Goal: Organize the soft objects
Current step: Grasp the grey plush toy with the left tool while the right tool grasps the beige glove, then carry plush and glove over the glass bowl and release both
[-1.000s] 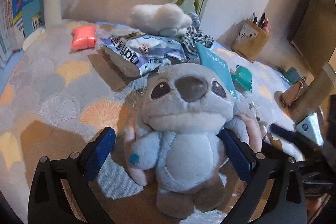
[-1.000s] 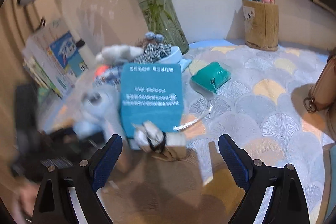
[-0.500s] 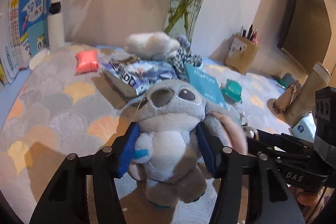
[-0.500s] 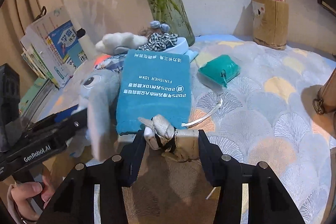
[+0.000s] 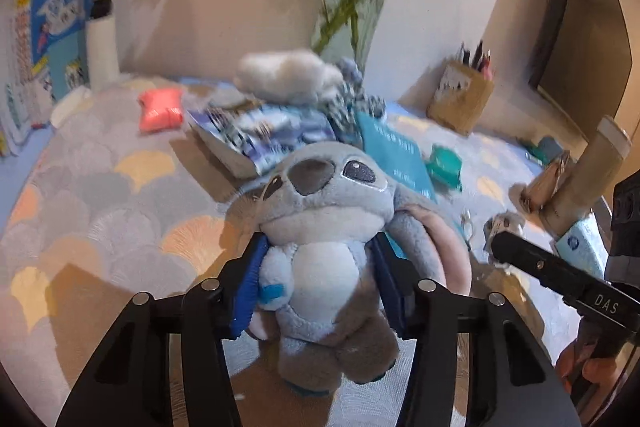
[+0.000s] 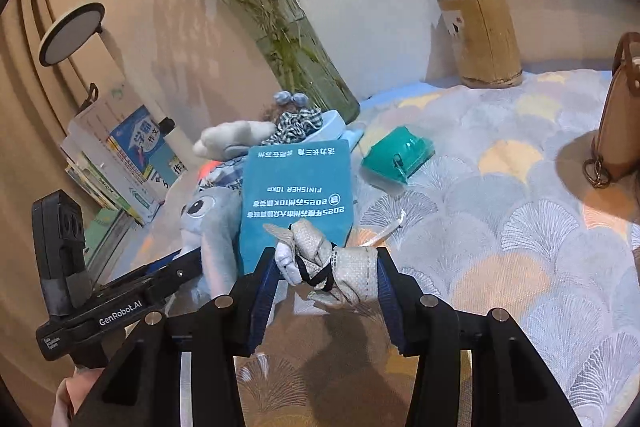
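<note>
The left gripper (image 5: pixel 318 279) has just been closing, and its blue-padded fingers (image 5: pixel 250 279) now pinch the grey and pale-blue plush toy with big dark eyes and pink-lined ears (image 5: pixel 320 227) round the chest. The toy hangs upright between them, feet above the grey, peach and yellow scallop-patterned cloth on the surface (image 5: pixel 120 219). Seen from the right wrist, that gripper's black body reads "GenRobot.AI".

The right gripper (image 6: pixel 326 285) has likewise just been closing, and its fingers (image 6: pixel 264 287) press on a small silver-grey fabric bundle tied with a black band (image 6: pixel 332 269), low over the cloth. Its black arm in the left view bears the letters "DAS".

Just beyond lies a flat teal fabric pouch (image 6: pixel 298 191), printed upside down with "FINISHER 10km" and Chinese lines including "2025". Farther back sit a teal plastic clip case (image 6: pixel 400 155), a white fluffy plush (image 6: pixel 232 139) and a glass vase of green stems (image 6: pixel 304 67).
</note>
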`<state>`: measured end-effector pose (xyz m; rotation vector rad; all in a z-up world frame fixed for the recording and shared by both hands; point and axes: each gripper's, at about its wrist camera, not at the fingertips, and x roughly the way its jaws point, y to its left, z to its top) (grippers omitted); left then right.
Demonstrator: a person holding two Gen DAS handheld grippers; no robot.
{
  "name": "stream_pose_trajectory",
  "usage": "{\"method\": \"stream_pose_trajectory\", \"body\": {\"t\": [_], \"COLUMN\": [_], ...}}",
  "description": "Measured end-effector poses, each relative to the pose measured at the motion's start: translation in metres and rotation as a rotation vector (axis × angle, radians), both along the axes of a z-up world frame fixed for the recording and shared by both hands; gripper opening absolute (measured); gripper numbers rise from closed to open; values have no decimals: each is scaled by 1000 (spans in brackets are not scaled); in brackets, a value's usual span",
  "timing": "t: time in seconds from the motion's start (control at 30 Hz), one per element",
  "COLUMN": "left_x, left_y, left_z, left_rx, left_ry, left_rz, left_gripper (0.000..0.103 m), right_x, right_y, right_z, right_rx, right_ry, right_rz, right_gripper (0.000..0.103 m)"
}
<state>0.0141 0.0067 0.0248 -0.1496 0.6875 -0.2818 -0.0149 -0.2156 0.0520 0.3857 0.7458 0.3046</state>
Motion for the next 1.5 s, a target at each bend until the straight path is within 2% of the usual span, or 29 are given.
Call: {"method": "stream_pose_trajectory", "body": {"t": [0.1,0.13,0.17,0.2,0.3,0.37,0.4,0.43,0.47,0.5,0.57,0.63,0.67,0.7,0.73,0.8,0.9,0.97,1.03,1.13,1.27,1.4,1.5], "left_x": [-9,-10,-12,-12,-11,-3,1,5,8,11,14,19,20,19,17,15,7,-4,-14,-19,-25,-31,-37], "left_y": [10,13,14,15,14,9,6,4,1,-2,-7,-10,-9,-4,2,10,10,9,5,-4,-8,-12,-25], "left_z": [6,8,9,10,11,8,5,3,0,-3,-6,-11,-12,-12,-12,-12,-5,3,10,16,21,22,24], "left_rx": [-28,-31,-33,-30,-20,-6,9,24,36,61,97,115,108,92,60,21,18,33,71,122,153,129,151], "left_ry": [-59,-71,-80,-85,-90,-52,-29,-5,16,42,62,97,104,103,99,94,40,-30,-91,-134,-162,-130,-128], "left_rz": [50,69,82,96,99,68,65,64,59,64,73,59,61,79,87,97,105,125,154,161,171,174,176], "left_gripper": [48,39,37,29,29,31,45,66,76,84,84,80,74,59,53,49,48,48,48,48,48,48,48], "right_x": [-3,-4,-6,-7,-9,-10,-9,-8,-7,-7,-7,-6,-5,-5,-4,-3,-3,-4,-6,-10,-10,-13,-16], "right_y": [-3,-5,-5,-5,-6,-7,-7,-7,-7,-7,-8,-9,-9,-9,-9,-10,-10,-11,-12,-15,-16,-18,-23], "right_z": [2,2,4,4,7,8,7,6,6,6,5,5,4,4,3,2,2,2,4,5,7,8,9], "right_rx": [15,23,29,32,46,54,53,53,54,55,61,63,66,66,67,70,72,73,84,107,109,118,125], "right_ry": [-19,-29,-42,-50,-69,-74,-69,-62,-56,-55,-53,-47,-43,-39,-33,-29,-28,-33,-51,-75,-78,-83,-56], "right_rz": [-3,-1,-1,0,11,16,16,16,16,15,16,14,15,14,13,14,17,15,15,15,15,10,-9], "right_gripper": [47,47,47,47,47,47,47,47,47,47,47,47,47,47,47,47,47,47,47,47,47,47,47]}}
